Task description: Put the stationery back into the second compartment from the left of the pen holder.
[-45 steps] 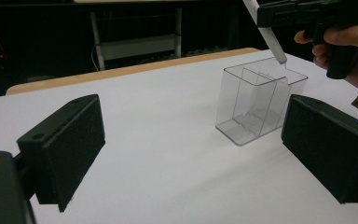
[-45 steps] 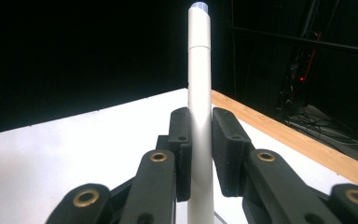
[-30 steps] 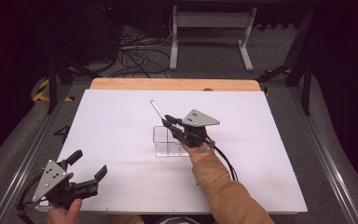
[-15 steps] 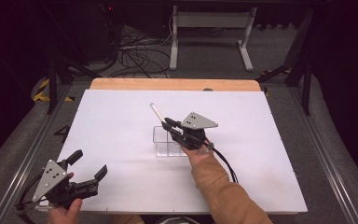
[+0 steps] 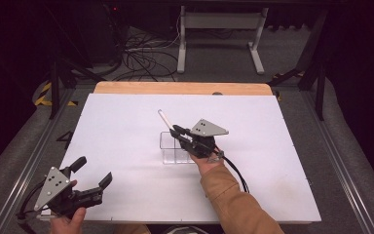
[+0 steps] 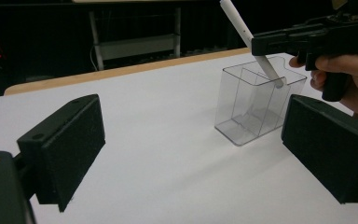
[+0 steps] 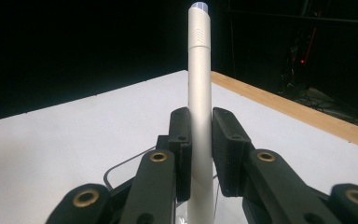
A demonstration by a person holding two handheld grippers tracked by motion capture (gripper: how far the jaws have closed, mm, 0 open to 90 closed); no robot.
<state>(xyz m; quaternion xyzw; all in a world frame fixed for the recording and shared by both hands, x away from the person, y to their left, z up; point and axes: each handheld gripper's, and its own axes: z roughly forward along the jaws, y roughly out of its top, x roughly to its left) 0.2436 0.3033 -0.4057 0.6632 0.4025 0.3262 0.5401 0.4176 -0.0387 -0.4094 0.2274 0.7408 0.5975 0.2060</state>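
The right hand-held gripper (image 5: pixel 176 130) is clenched on a white pen (image 7: pixel 200 93), its two black pads pressed against the barrel from either side. The pen slants up and away toward the far edge of the counter (image 5: pixel 126 117), and its lower end hangs just over the rim of a clear plastic box (image 5: pixel 175 148) that stands near the middle of the counter. In the left gripper view the box (image 6: pixel 256 105) shows an inner wall that splits it into compartments; which one the pen (image 6: pixel 249 37) is over cannot be told. A faint row of chevron marks runs round the pen just below its cap; no writing or brand can be read on it.

The left hand-held gripper (image 5: pixel 93 171) rests at the near left corner of the counter, released, its jaws wide apart with nothing between them.

The counter is a plain white board, matt and bare apart from the box, with a strip of pale wood (image 5: pixel 182 88) along its far edge. Metal rails run along both sides. Beyond the far edge the room is dark: a grey floor, a tangle of black cables (image 5: pixel 146 53), and the light legs of a stand (image 5: pixel 219 36).
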